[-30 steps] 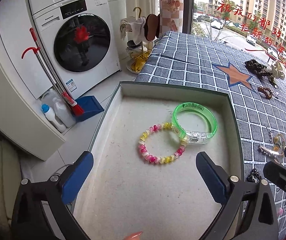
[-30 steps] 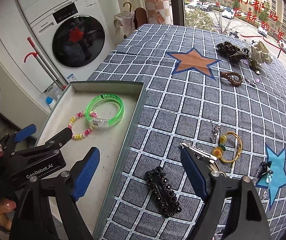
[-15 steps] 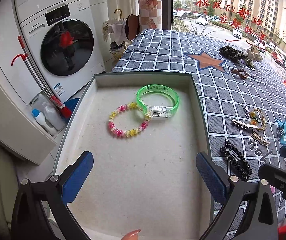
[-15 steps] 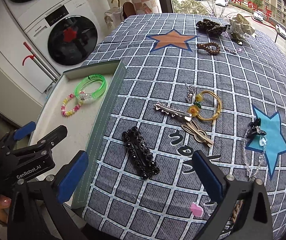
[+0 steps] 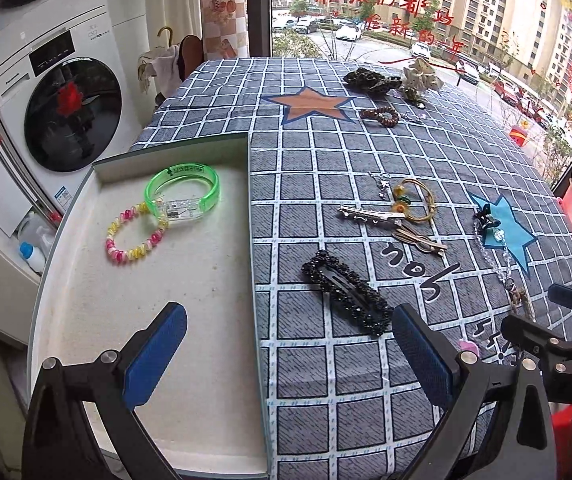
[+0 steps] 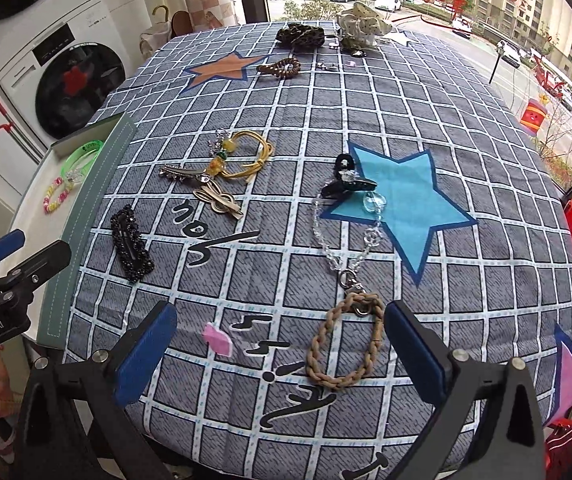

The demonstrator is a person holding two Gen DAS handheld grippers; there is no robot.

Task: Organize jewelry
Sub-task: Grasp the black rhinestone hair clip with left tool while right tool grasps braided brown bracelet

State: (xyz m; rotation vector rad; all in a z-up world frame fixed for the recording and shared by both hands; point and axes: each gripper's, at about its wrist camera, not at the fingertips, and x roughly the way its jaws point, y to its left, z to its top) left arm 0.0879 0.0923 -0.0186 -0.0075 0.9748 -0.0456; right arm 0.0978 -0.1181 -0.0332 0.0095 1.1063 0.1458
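A shallow grey-green tray (image 5: 206, 360) at the table's left holds a green bangle (image 5: 182, 194) and a pink-yellow bead bracelet (image 5: 134, 238); the tray also shows in the right wrist view (image 6: 98, 184). A black beaded hair clip (image 5: 346, 298) (image 6: 131, 242) lies just right of the tray. My left gripper (image 5: 286, 360) is open and empty, above the tray's right wall. My right gripper (image 6: 282, 354) is open and empty, low over a braided tan cord loop (image 6: 346, 344) joined to a crystal chain (image 6: 338, 240).
On the checked cloth lie a silver clip (image 5: 370, 214), a gold clip (image 6: 218, 202), a yellow cord ring (image 6: 246, 156), a black claw clip (image 6: 346, 186), a brown bead bracelet (image 6: 280, 68), scrunchies (image 6: 326, 34) at the far edge and a pink scrap (image 6: 216, 338). A washing machine (image 5: 58, 112) stands left.
Both grippers have swung right, away from the tray. The left now spans the tray's right wall; the right now sits over the braided cord loop. Both stayed open.
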